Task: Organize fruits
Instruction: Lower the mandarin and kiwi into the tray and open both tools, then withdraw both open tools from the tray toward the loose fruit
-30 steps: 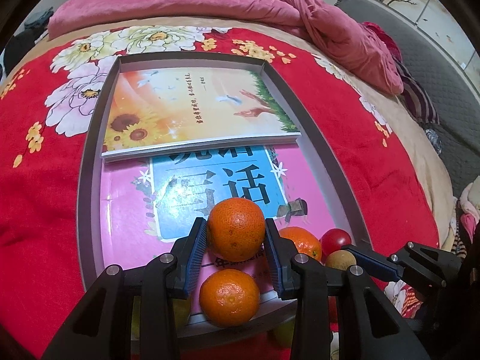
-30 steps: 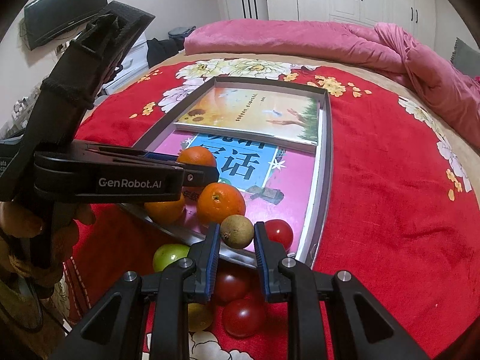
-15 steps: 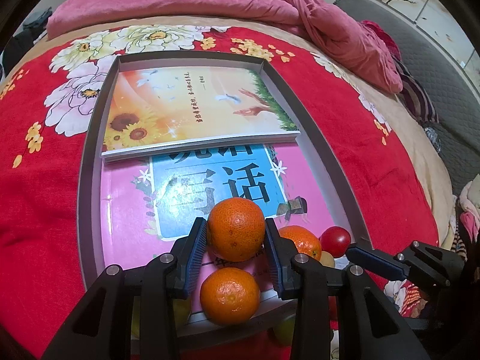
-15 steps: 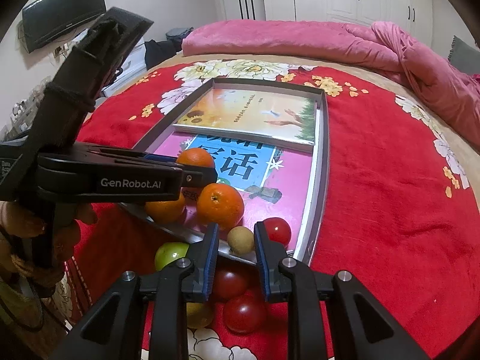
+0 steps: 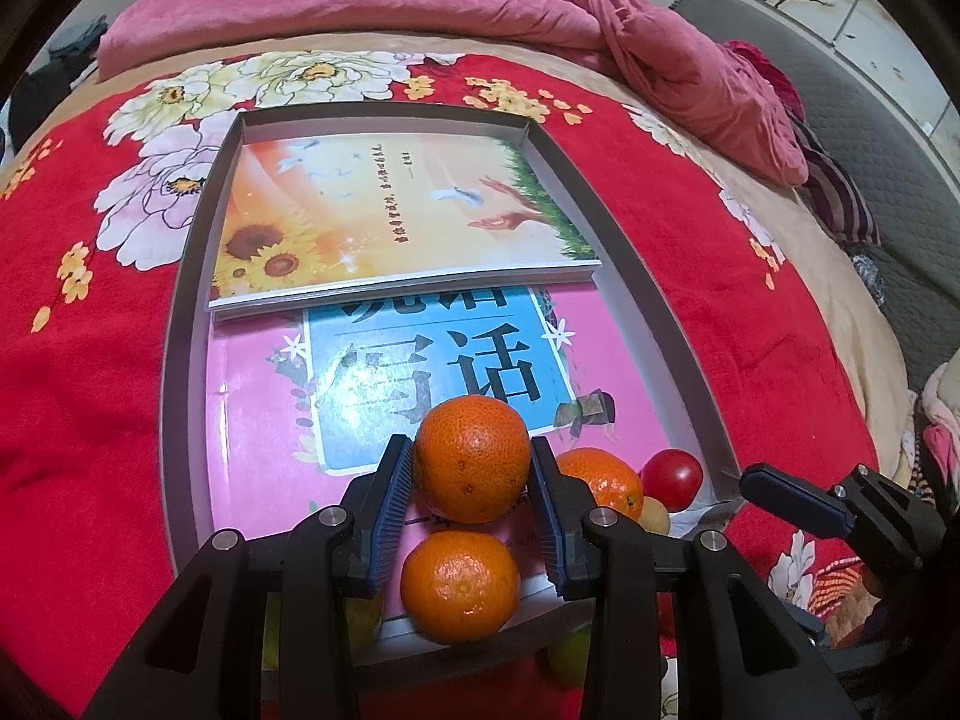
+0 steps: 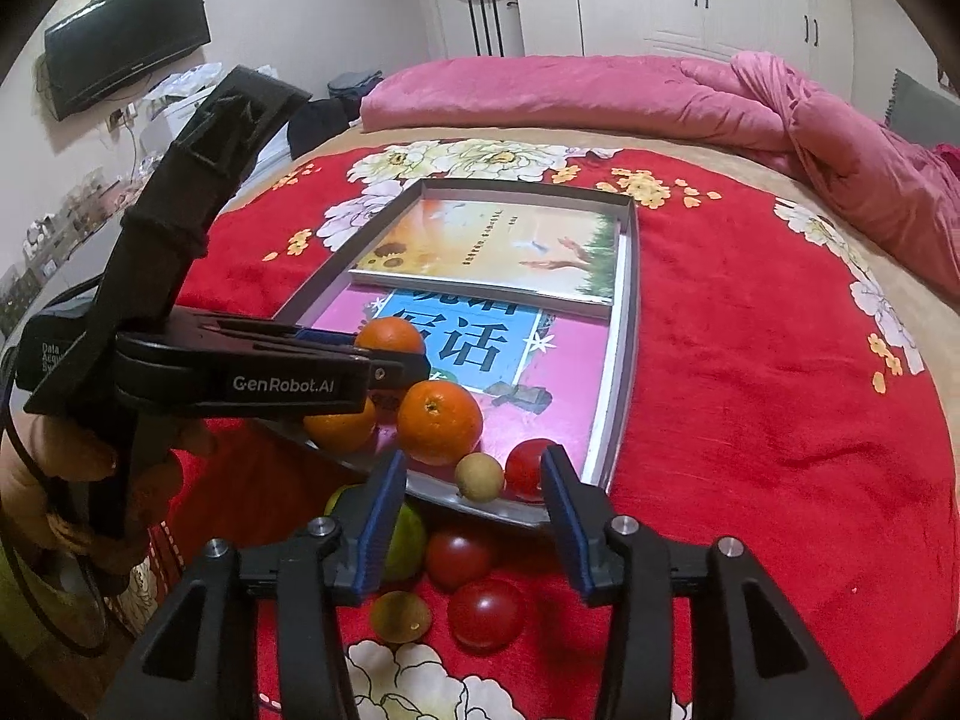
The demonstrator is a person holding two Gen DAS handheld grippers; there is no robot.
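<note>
left gripper (image 5: 471,504) pinches an orange (image 5: 472,457) above the tray (image 5: 186,324). right gripper (image 6: 474,504), jaws just opening, stands spread; small tan fruit (image 6: 478,477) sits free between them, on the tray's near edge.

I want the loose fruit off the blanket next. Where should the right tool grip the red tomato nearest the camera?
Grip the red tomato across its round middle, coming from above. It lies on the red blanket, with open space to its right and the yellow-green fruit to its left.
</note>
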